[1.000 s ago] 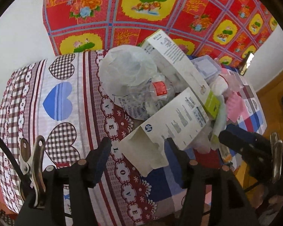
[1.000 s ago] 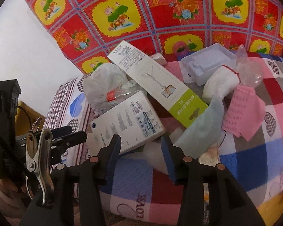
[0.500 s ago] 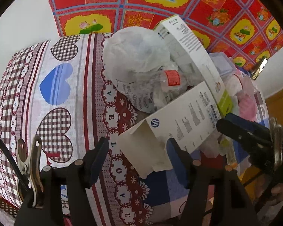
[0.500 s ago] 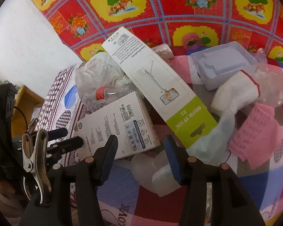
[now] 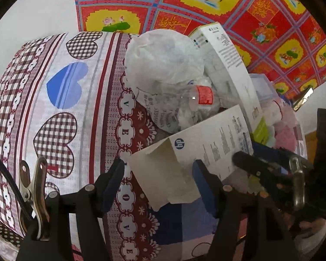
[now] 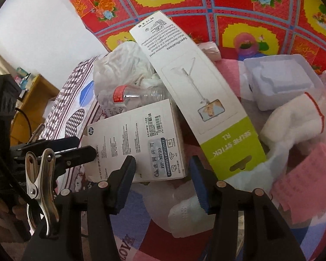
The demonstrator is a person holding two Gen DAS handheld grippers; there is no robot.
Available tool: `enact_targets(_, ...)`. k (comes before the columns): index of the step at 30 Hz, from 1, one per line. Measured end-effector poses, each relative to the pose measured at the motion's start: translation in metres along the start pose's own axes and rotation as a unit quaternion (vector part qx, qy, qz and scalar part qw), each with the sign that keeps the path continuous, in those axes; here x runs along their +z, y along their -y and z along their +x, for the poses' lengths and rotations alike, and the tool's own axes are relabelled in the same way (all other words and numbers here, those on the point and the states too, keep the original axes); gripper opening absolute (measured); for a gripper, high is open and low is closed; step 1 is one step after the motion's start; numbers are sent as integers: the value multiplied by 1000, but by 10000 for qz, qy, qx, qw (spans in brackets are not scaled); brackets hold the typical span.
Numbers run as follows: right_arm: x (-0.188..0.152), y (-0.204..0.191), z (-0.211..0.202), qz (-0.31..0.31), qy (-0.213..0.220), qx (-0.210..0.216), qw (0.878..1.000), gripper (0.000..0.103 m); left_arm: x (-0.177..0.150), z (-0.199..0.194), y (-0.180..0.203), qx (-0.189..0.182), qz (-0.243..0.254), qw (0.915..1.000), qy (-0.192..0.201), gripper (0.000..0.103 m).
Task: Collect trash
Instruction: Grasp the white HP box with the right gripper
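Left gripper (image 5: 158, 171): jaws apart, have just been opening a little further. The torn open end of the white HP box (image 5: 197, 150) sits between them, pads not pressing on it. Right gripper (image 6: 163, 171): jaws apart too, just been opening; the near corner of the same HP box (image 6: 137, 139) and a crumpled white wad (image 6: 184, 215) lie in the gap, nothing clamped.

In the right wrist view the left gripper's tips (image 6: 84, 150) lie over the box's left end; whether they touch it, cannot tell.

Trash pile sits on the heart-patterned cloth (image 5: 60, 108), mostly right of centre in the left wrist view:
- HP box nearest, lying flat, in front of everything else.
- Clear plastic bottle with a red label (image 6: 137, 95) just behind the box, on its side, partly under a white plastic bag (image 6: 121, 67).
- Long selfie stick box (image 6: 197, 95) runs diagonally from far left to near right, green end near, overlapping the HP box's right edge.
- Clear plastic tray (image 6: 280, 80) far right, behind a white sock with a red band (image 6: 293, 117).
- Pink paper (image 6: 302, 182) at near right.

Red-and-yellow floral cloth (image 6: 228, 2) hangs behind the pile. A wooden cabinet (image 6: 30, 100) stands off to the left.
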State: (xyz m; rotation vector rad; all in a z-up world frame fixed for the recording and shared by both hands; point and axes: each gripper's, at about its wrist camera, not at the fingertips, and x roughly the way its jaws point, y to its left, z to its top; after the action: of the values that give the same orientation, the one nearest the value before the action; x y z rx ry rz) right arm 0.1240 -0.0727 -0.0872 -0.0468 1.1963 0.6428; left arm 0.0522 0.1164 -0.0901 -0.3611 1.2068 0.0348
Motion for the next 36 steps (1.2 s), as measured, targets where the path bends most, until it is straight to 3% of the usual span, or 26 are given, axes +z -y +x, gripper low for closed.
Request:
enact_targets(5,1,3,2,-92,-36,120,9999,52,-1,2,6,34,-180,9998,-48,69)
enact_targets(13,1,8,5,-141,-85,296,9994,52,-5,-10,3,460,-255,9984,217,69)
enact_targets(22,6,11,8,-168,-100,349,9992,53,-3,5,-2,-104,-544,9984,126,71)
enact_targets(31,6,11,13,-111,-83,414,9990,58,2,17,14,-54,-491,9986,169,80)
enact_targets(36,6,11,14,-42,-51,437,9990,59,4,31,23,-290,-626,9976,20,80)
